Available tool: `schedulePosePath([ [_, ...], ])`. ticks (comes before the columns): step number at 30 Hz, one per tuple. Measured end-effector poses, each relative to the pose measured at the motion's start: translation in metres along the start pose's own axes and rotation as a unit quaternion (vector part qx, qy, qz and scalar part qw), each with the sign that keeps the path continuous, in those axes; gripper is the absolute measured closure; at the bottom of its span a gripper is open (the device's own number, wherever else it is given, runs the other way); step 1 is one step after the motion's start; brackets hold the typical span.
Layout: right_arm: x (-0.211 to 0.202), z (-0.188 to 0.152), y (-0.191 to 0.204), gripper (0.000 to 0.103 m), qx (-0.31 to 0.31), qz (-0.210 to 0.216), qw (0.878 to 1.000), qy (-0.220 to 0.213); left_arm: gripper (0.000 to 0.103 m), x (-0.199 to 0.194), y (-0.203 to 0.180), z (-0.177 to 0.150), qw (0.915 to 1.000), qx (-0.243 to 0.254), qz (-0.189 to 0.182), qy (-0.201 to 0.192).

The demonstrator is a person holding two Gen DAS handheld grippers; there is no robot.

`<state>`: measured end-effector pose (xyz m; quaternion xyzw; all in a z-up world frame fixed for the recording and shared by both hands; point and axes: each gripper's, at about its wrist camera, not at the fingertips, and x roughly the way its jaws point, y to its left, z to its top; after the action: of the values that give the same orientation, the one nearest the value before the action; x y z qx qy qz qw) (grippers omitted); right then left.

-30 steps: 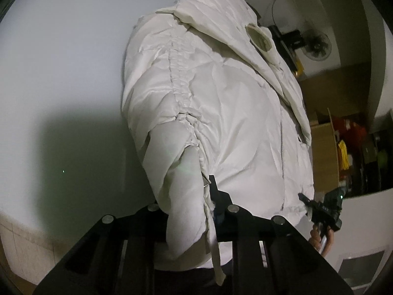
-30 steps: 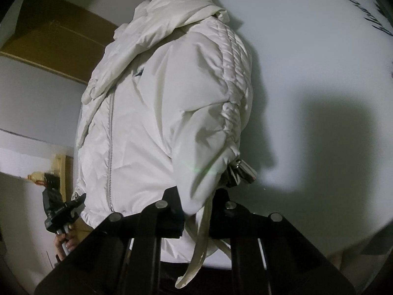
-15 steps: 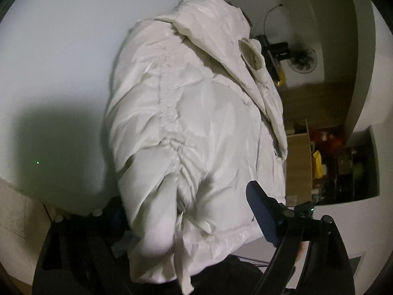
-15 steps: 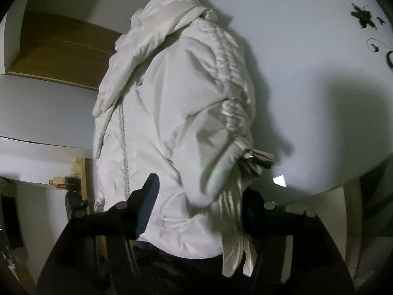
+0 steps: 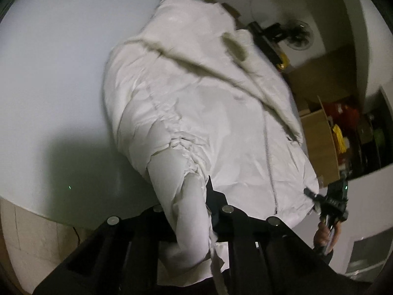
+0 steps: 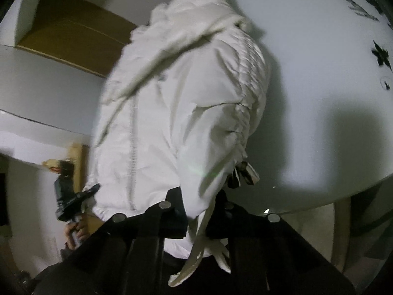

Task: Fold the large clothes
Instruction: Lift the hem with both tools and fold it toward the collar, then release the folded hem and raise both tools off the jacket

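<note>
Closest in, the left gripper is clamped on the cuff end of one sleeve of the white puffer jacket, its jaws having just closed on the fabric, with a drawstring hanging below them. The right gripper is likewise clamped on the other sleeve, its jaws just closed too, a flat strap trailing down between the fingers and a metal buckle just right of the cuff.

Ahead of both claws the jacket lies front up on the round white table, zipper closed, each gathered sleeve folded along its side, the hood at the far end.

To the right of the left gripper a hand grips the other tool's handle at the jacket's hem. Beyond the table stand a fan and shelves.
</note>
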<state>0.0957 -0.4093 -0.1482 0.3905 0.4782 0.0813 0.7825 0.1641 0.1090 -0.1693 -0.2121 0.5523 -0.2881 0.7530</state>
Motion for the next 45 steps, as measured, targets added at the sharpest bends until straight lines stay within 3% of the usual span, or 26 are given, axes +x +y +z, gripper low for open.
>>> schedulePosePath([
  [3, -0.02, 0.015, 0.011, 0.094, -0.001, 0.043, 0.999, -0.007, 0.092, -0.016, -0.007, 0.012, 0.9995, 0.003, -0.03, -0.006],
  [10, -0.047, 0.066, 0.041, 0.095, -0.013, 0.091, 0.996, -0.022, 0.091, -0.051, -0.015, 0.065, 0.9928, -0.011, -0.114, -0.036],
  [15, -0.048, 0.112, 0.06, 0.095, -0.013, 0.1, 0.995, -0.024, 0.091, -0.053, -0.039, 0.124, 0.9919, 0.006, -0.118, -0.048],
  [22, -0.028, 0.205, 0.075, 0.095, 0.016, 0.111, 0.993, -0.025, 0.091, -0.036, -0.065, 0.218, 0.9915, 0.005, -0.118, -0.055],
  [28, 0.006, 0.291, 0.068, 0.095, 0.055, 0.087, 0.994, -0.02, 0.091, 0.013, -0.076, 0.308, 0.9952, -0.006, -0.08, -0.057],
  [33, 0.05, 0.352, 0.052, 0.095, 0.078, 0.05, 0.995, -0.036, 0.091, 0.077, -0.061, 0.371, 0.9967, -0.046, -0.036, -0.056],
  [39, 0.116, 0.397, 0.025, 0.094, 0.091, -0.005, 0.995, -0.036, 0.091, 0.145, -0.031, 0.404, 0.997, -0.058, 0.014, -0.05],
  [45, 0.15, 0.405, 0.003, 0.096, 0.085, -0.019, 0.996, -0.032, 0.09, 0.186, -0.009, 0.405, 0.9975, -0.052, 0.029, -0.039],
])
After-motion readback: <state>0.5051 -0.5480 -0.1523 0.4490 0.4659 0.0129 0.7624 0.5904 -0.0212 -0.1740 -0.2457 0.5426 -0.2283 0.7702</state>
